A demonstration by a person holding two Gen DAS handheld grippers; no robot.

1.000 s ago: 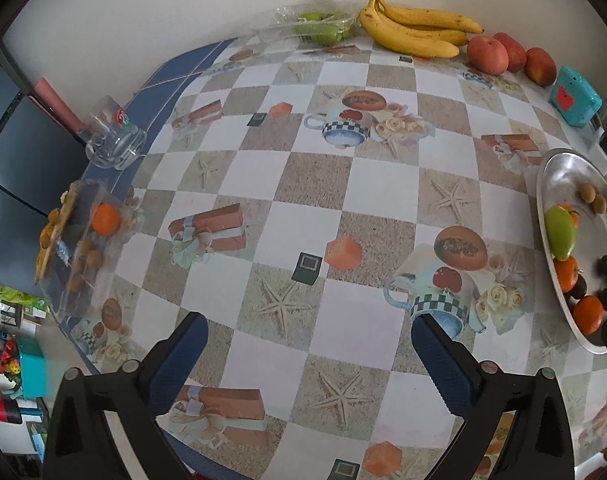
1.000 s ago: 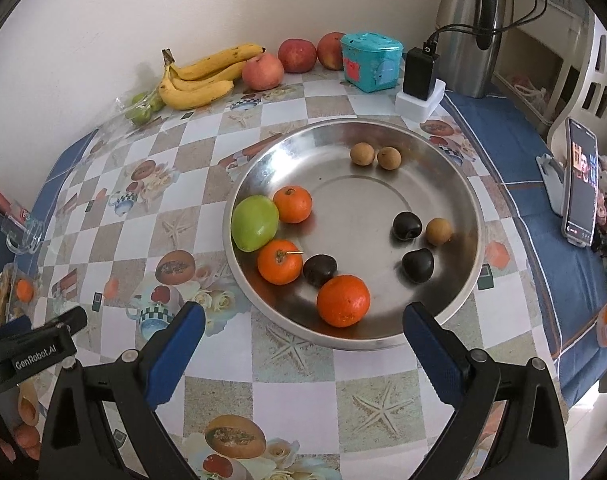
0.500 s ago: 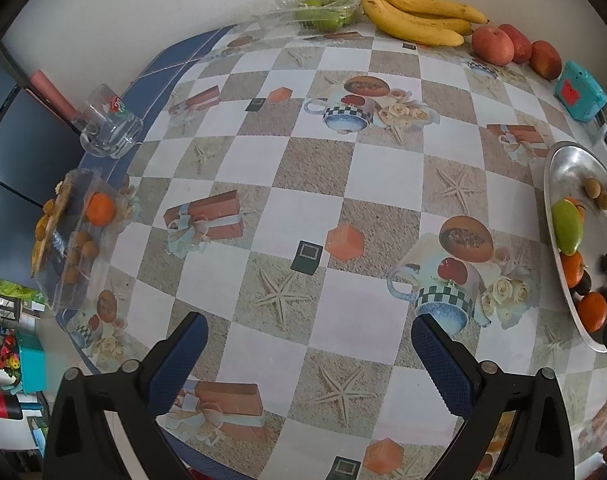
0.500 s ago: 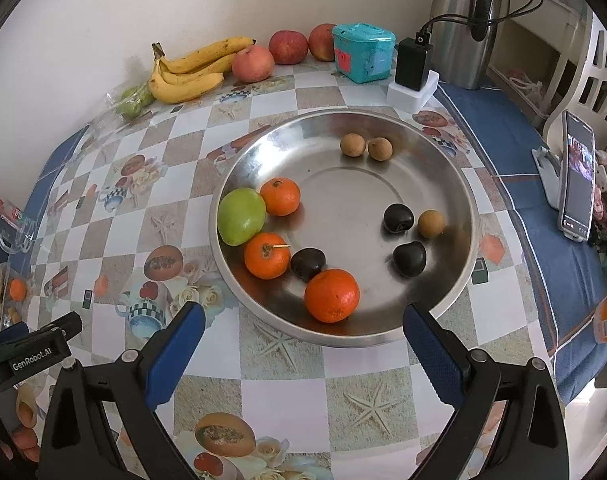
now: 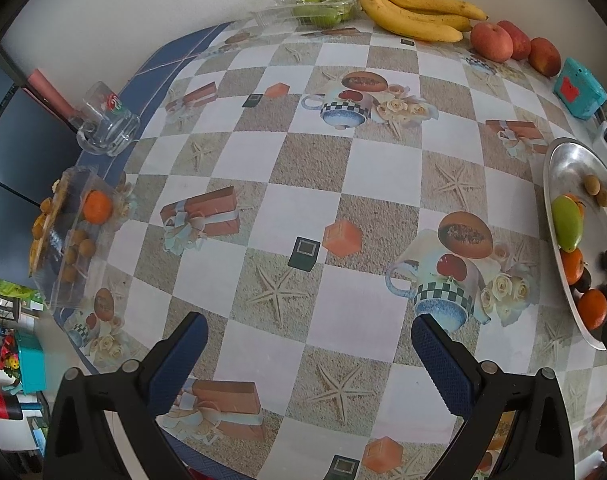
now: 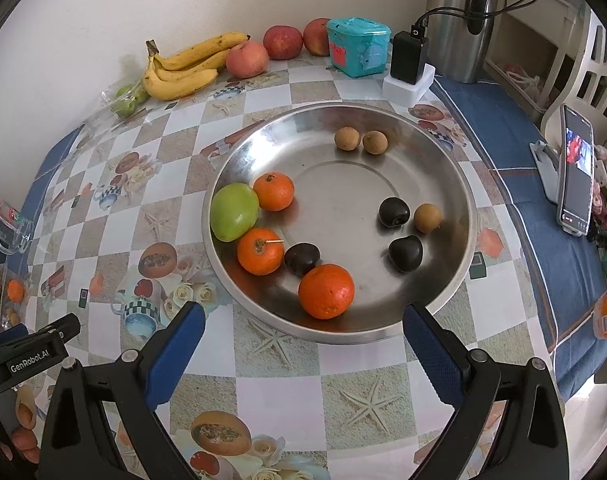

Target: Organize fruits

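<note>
A steel plate [image 6: 443, 168] holds three oranges [image 6: 326, 291], a green fruit [image 6: 234, 212], three dark fruits [image 6: 405, 253] and three small brown fruits [image 6: 347, 138]. The plate also shows at the right edge of the left wrist view [image 5: 563, 168]. My right gripper [image 6: 303, 344] is open and empty, just in front of the plate's near rim. My left gripper [image 5: 309, 354] is open and empty above the checked tablecloth. A clear plastic box [image 5: 69, 240] at the table's left edge holds an orange [image 5: 97, 207] and small brown fruits.
Bananas [image 6: 183, 68], three apples [image 6: 247, 59] and a bag of green fruit [image 6: 127, 98] line the back wall. A teal box [image 6: 357, 46], charger, kettle and a phone on a stand [image 6: 575, 168] are on the right. A glass mug [image 5: 105, 126] stands at the left.
Both grippers have drawn slightly toward the table, so the plate and tablecloth look larger and sit lower in view. Both jaws stay open and no fruit has moved.
</note>
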